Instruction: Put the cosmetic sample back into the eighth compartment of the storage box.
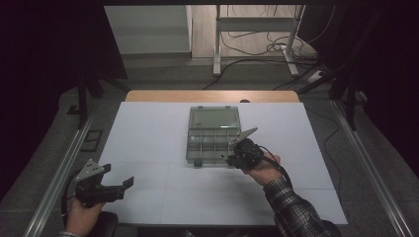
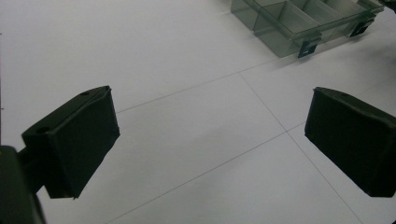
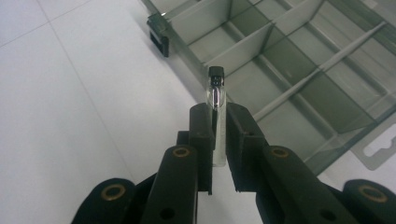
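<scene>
Nearest the lens in the right gripper view: right gripper (image 3: 218, 135), black jaws pinched tight on a small clear glass vial (image 3: 217, 100) with a black cap, vial upright between the pads, cap end poking out past the fingertips. Behind the vial, a translucent grey compartment box (image 3: 299, 70), lid open, dividers forming several cells; cap of the vial over the near edge of the box, close to one dividing wall, exact cell hard to tell. A dark latch on the front wall of the box, just off to the left in that view. From the high view: right gripper (image 1: 232, 157) at the front right corner of the compartment box (image 1: 213, 136), held by a hand coming out of a plaid sleeve (image 1: 291, 207); box near the middle of the white table (image 1: 148, 148), lid lying flat on the far side. Left gripper (image 1: 126, 183) well apart from the box, low at the near left corner of the table, grey three-cornered plate on top. In the left gripper view, left gripper (image 2: 210, 140) with jaws spread wide, nothing between them, bare white surface with thin seam lines beneath, the box (image 2: 299, 23) far off at the top right.
</scene>
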`<state>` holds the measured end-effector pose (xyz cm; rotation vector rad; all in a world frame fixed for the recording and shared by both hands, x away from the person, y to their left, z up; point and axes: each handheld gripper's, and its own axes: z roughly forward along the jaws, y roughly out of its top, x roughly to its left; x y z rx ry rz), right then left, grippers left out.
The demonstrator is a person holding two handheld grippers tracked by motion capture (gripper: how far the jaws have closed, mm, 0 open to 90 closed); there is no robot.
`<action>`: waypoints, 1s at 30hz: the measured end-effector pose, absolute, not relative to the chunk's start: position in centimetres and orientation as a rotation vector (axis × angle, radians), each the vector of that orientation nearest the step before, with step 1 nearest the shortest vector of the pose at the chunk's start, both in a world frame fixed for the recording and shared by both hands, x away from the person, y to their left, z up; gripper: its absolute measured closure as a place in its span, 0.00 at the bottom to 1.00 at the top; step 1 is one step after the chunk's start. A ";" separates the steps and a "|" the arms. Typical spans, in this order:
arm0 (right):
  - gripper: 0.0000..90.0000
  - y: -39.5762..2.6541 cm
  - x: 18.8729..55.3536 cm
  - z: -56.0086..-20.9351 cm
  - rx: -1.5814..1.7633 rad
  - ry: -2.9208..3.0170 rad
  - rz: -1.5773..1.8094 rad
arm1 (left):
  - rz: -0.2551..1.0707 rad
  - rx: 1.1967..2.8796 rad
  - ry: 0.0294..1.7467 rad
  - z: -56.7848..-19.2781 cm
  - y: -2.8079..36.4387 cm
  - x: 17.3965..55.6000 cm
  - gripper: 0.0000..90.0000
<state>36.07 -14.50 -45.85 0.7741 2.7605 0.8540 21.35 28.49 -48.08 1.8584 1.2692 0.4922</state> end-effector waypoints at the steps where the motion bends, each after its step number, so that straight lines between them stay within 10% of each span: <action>1: 0.90 -14.5 36.2 -45.8 0.778 2.755 0.855 | 0.492 1.859 1.269 -48.1 28.5 21.3 0.04; 30: 0.90 -15.9 39.8 -45.7 0.903 2.657 0.837 | 0.490 1.876 1.267 -48.1 28.3 21.4 0.04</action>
